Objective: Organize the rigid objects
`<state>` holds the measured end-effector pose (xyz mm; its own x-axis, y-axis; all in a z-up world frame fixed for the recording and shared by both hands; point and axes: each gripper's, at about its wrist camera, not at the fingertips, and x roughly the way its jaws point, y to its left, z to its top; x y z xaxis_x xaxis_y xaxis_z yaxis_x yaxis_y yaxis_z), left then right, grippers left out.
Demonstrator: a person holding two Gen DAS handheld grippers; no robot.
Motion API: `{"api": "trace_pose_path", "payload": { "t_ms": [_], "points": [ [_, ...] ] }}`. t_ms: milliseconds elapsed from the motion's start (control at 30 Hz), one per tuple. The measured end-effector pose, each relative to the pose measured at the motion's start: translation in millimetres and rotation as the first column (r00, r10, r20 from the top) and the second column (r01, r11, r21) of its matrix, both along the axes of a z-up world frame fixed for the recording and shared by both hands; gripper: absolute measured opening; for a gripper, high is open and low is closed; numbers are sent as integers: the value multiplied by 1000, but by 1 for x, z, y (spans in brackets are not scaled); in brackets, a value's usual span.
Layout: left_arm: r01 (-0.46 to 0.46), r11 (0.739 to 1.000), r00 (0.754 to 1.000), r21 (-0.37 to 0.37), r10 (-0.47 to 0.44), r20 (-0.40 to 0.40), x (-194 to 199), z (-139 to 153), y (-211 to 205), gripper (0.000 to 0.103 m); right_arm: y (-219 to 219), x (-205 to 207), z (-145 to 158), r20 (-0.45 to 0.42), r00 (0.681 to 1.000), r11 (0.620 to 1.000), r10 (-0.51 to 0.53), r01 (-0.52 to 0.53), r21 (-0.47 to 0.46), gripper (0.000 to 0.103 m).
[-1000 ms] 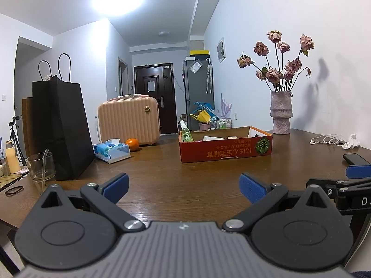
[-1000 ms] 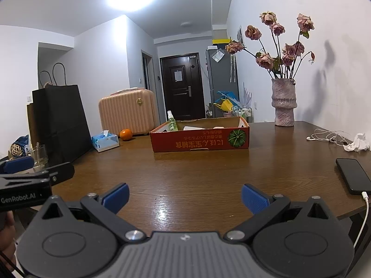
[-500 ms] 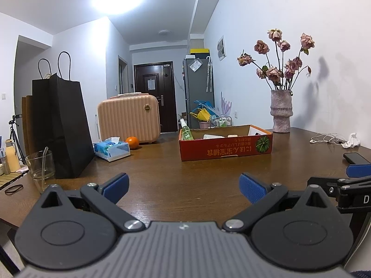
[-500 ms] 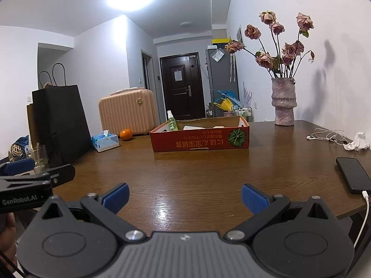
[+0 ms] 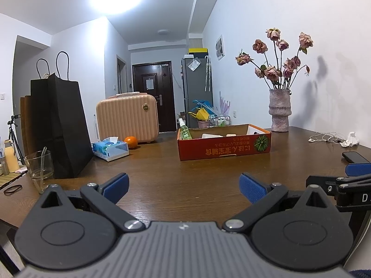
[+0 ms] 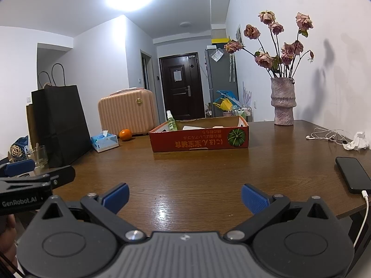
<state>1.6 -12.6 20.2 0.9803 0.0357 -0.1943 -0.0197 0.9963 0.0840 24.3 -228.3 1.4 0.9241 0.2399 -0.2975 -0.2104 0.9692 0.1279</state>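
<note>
Left wrist: one red box [image 5: 223, 147], one orange [image 5: 131, 142], two tools spread.

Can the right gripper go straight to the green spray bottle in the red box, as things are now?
Probably yes. The right gripper is open and empty, with only bare table up to the red box. The green spray bottle rises above the box wall, so it must go over that.

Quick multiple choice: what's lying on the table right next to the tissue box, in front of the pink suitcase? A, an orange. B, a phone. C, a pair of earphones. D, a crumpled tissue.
A: the orange sits on the table just right of the tissue box, while the phone, earphones and crumpled tissue all lie at the far right side.
</note>
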Motion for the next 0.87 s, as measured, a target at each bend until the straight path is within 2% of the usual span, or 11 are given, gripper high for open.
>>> {"api": "trace_pose_path", "payload": {
  "t_ms": [867],
  "points": [
    [11,1000,1000,-2,-12,-7,1,-1,-1,103,0,0,0,-9,1000,1000,6,-6,3,103]
  ]
}}
